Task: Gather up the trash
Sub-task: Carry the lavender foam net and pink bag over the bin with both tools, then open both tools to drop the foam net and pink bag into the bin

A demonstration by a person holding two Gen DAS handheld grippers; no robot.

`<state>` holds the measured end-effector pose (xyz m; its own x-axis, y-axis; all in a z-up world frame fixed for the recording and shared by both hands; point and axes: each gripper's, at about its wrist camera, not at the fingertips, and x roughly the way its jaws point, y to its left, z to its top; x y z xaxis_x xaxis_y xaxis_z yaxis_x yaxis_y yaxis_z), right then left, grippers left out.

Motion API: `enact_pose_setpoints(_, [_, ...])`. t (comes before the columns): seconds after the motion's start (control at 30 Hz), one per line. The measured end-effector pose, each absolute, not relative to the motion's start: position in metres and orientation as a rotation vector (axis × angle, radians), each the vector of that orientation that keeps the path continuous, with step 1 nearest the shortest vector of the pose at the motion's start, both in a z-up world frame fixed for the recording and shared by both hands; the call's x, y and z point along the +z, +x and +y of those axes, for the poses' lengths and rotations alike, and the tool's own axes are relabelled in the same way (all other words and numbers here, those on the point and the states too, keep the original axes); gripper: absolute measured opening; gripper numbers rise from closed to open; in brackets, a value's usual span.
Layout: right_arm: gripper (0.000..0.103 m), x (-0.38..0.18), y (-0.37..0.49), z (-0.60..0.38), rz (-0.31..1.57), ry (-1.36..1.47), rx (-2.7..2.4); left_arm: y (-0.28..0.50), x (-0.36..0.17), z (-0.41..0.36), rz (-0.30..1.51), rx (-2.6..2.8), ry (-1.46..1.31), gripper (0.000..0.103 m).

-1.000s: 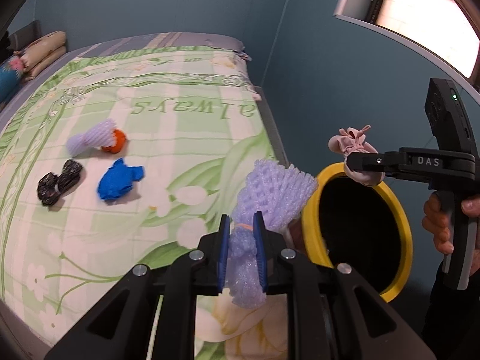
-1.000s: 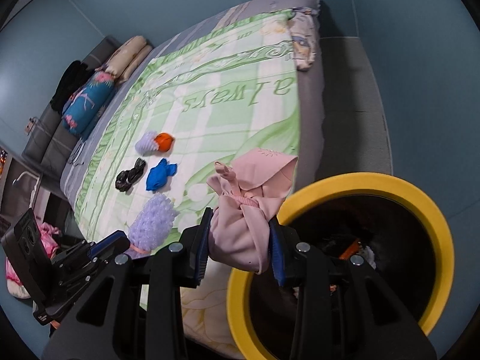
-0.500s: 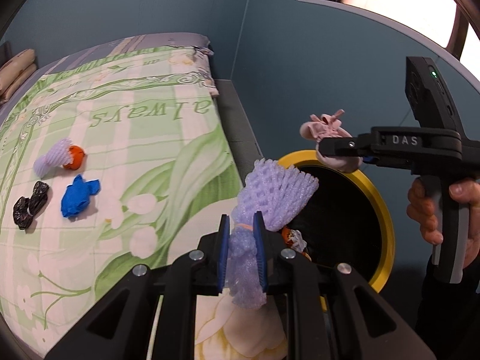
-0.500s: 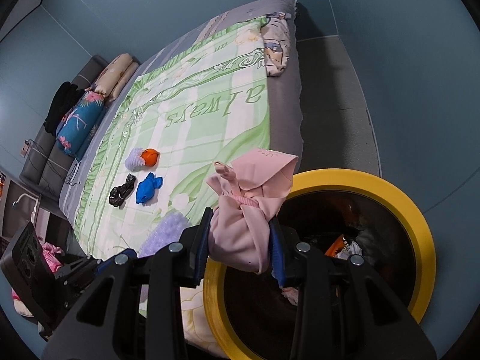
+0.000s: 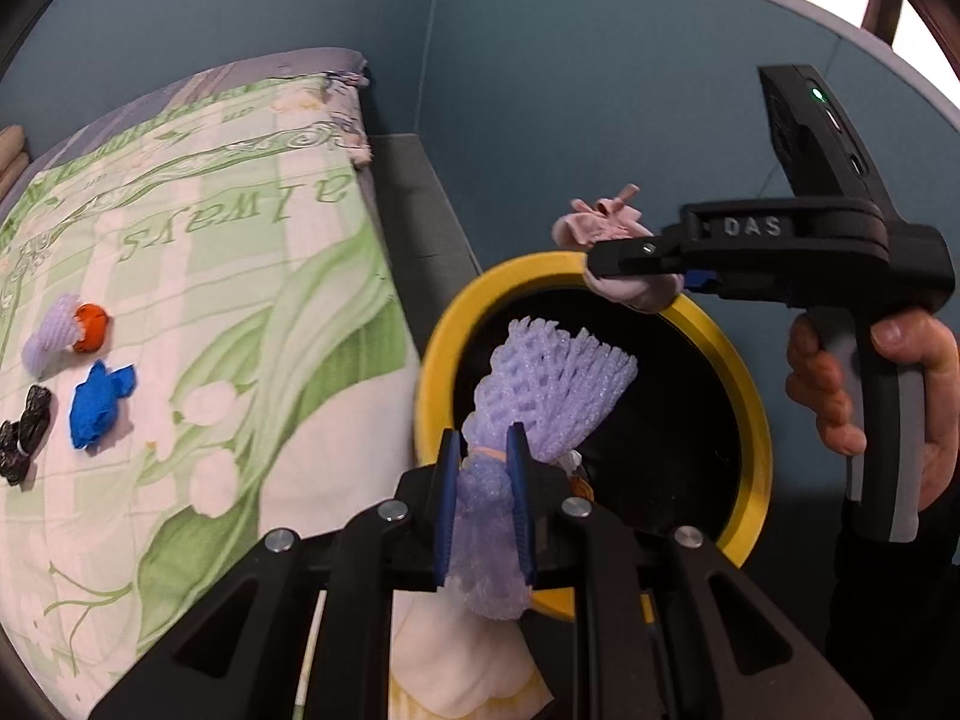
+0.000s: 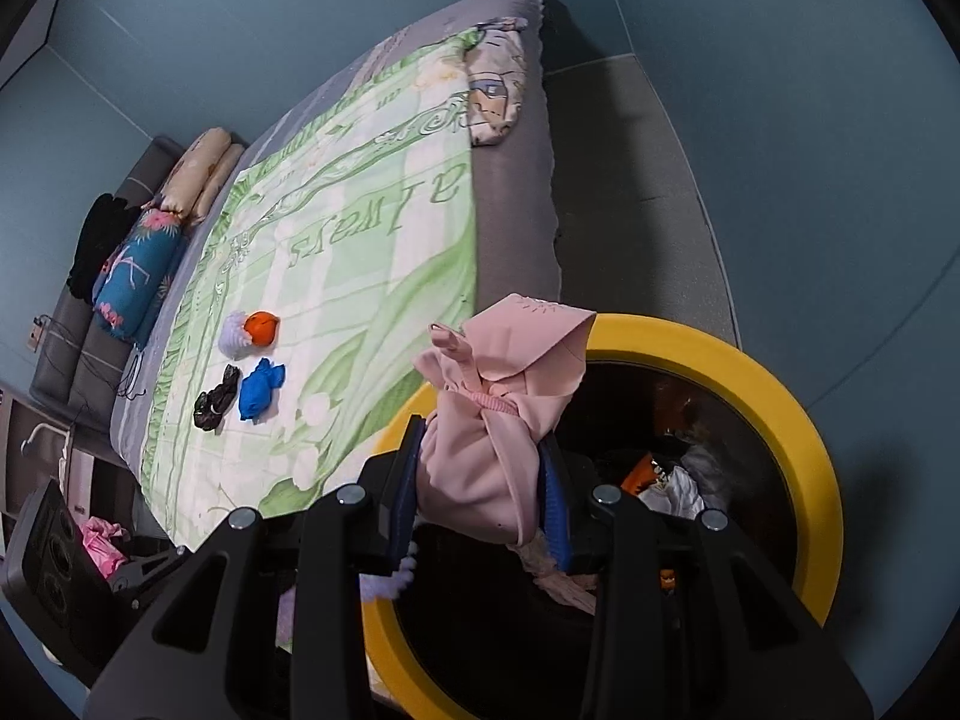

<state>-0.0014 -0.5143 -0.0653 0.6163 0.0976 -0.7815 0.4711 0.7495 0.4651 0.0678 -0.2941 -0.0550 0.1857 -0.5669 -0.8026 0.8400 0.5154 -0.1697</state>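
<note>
A: Left gripper status?
B: Pads pinched on the purple foam net, at its tied waist. Net sits over the mouth of the yellow-rimmed bin, near the rim's bed-side arc.

A: Right gripper?
B: Clamped on the pink cloth bundle, also above the bin opening. A hand holds its grip.

A: Bin location?
B: On the floor, against the bed side edge. Some trash already inside.

A: Left on the bed?
B: Orange ball in a foam net, blue wad, black wad. Clustered mid-quilt, well apart from the bin-side edge.
</note>
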Motion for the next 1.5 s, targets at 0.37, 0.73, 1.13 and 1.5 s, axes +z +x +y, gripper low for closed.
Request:
enact_pose_setpoints(0.37, [0.034, -0.083, -0.008, -0.530, 0.897, 0.760, -0.246, 0.047, -0.075, -0.317, 0.991, -1.064, 0.408, 0.016])
enact_pose_setpoints(0.73, [0.041, -0.088, -0.011, -0.536, 0.886, 0.784, -0.249, 0.038, -0.078, -0.321, 0.994, -1.089, 0.415, 0.021])
enact_pose_setpoints(1.13, [0.047, -0.081, -0.016, -0.543, 0.852, 0.801, -0.256, 0.038, -0.070, -0.313, 0.958, -1.075, 0.398, 0.053])
enact_pose_setpoints(1.5, [0.053, -0.073, -0.008, -0.533, 0.849, 0.770, -0.228, 0.064, -0.063, -0.287, 0.955, -1.001, 0.322, 0.072])
